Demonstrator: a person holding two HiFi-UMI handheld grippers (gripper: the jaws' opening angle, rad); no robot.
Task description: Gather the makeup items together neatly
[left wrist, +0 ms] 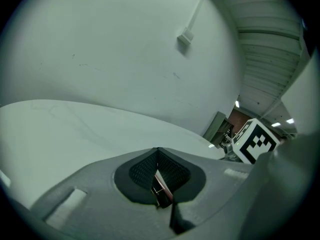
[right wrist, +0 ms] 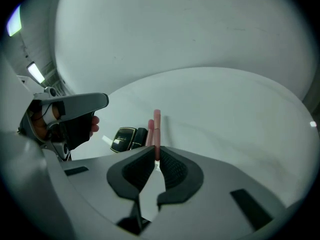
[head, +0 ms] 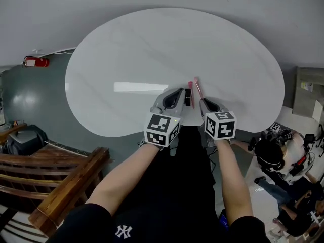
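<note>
Only the right gripper view shows the right gripper [right wrist: 154, 157] clamping a pink tube [right wrist: 157, 126]; the left gripper [left wrist: 158, 150] has its jaws pressed together.

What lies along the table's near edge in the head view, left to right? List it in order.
left gripper → black makeup case → pale pink tube → right gripper. The redder tube overlaps the case, so it is left out.

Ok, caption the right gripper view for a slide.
Right gripper holds a pink tube near a black case on the table.
</note>
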